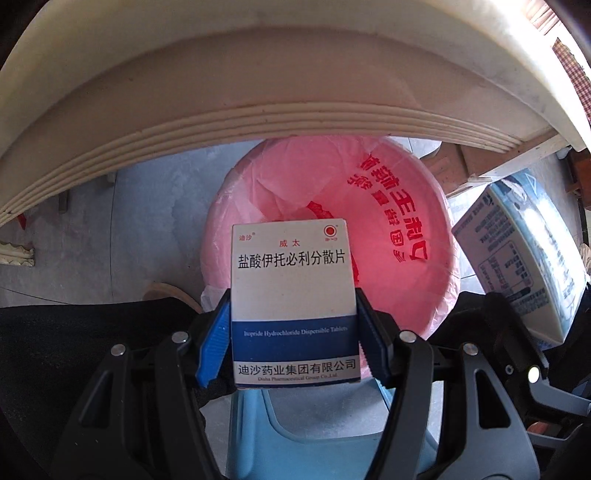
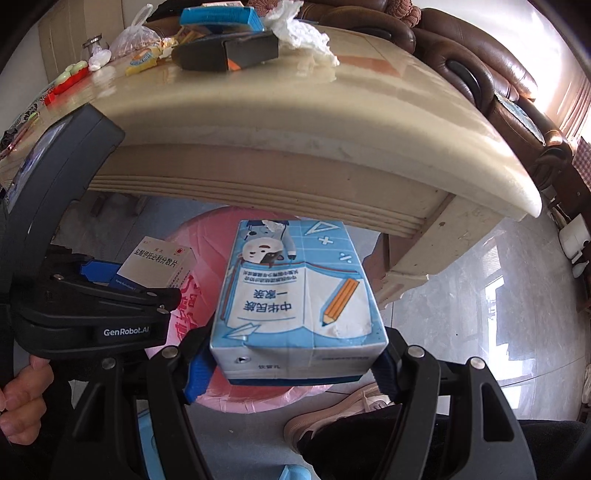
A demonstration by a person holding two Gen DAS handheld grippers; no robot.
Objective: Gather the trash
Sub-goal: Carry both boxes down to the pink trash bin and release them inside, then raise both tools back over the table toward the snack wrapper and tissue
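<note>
My left gripper (image 1: 293, 325) is shut on a white and blue medicine box (image 1: 291, 280), which hangs just above a round bin lined with a pink bag (image 1: 388, 240). The same medicine box (image 2: 159, 269) shows at the left of the right wrist view, over the pink bag (image 2: 192, 306). My right gripper (image 2: 291, 365) is shut on a light blue milk carton (image 2: 295, 288) printed with a pencil and a book. That milk carton (image 1: 524, 254) appears at the right edge of the left wrist view, beside the bin's rim.
A cream table (image 2: 332, 147) overhangs the bin, its moulded edge (image 1: 258, 125) close above. On it lie tissues (image 2: 303, 29), a plastic bag (image 2: 136, 37), a blue box (image 2: 221, 16) and snack wrappers. A brown sofa (image 2: 480, 74) stands behind. A person's shoe (image 2: 332, 413) rests near the bin.
</note>
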